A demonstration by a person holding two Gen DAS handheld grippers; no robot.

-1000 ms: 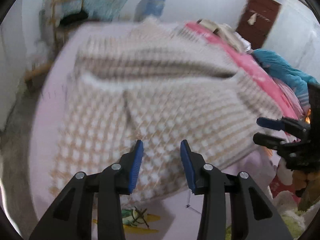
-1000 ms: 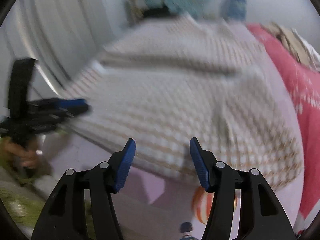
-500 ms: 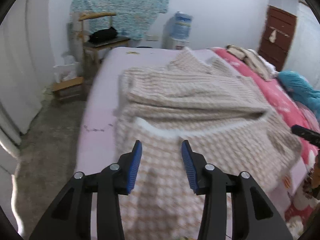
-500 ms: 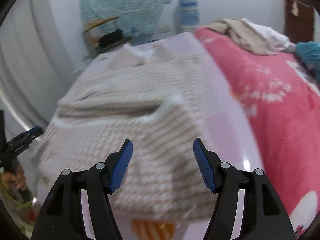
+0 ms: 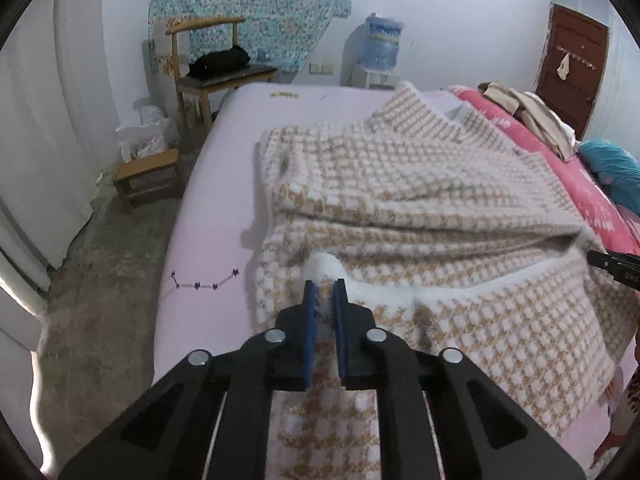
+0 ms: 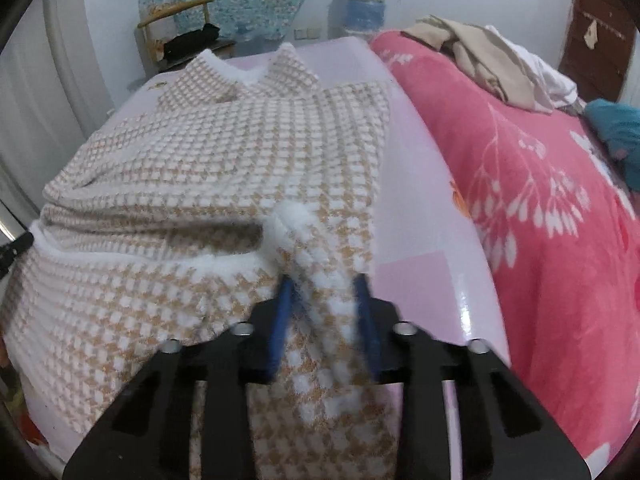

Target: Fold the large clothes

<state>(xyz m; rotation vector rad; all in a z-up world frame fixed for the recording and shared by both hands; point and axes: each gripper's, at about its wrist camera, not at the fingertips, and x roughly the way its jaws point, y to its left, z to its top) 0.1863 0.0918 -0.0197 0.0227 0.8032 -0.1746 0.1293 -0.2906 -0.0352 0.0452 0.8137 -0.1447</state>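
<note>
A large beige-and-white houndstooth knit sweater (image 5: 420, 184) lies on the pink bed sheet (image 5: 224, 184), its collar at the far end and its lower part folded up with the white hem across the middle. My left gripper (image 5: 323, 286) is shut on the hem's left corner, with white fuzz pinched between the blue pads. In the right wrist view the sweater (image 6: 240, 132) bunches at its right hem corner, and my right gripper (image 6: 322, 284) is closing on that bunch, which fills the gap between its fingers. The right gripper's tip (image 5: 612, 266) shows at the left wrist view's right edge.
A red flowered blanket (image 6: 540, 200) covers the bed's right side, with a pile of clothes (image 6: 492, 64) on it. A wooden chair (image 5: 212, 76), a low stool (image 5: 148, 172) and a water dispenser (image 5: 382, 44) stand beyond the bed. Bare floor lies to the left.
Both grippers were open over the sweater; now each has closed on a corner of the white hem. Both views have swung up from the sweater's near edge toward the collar.
</note>
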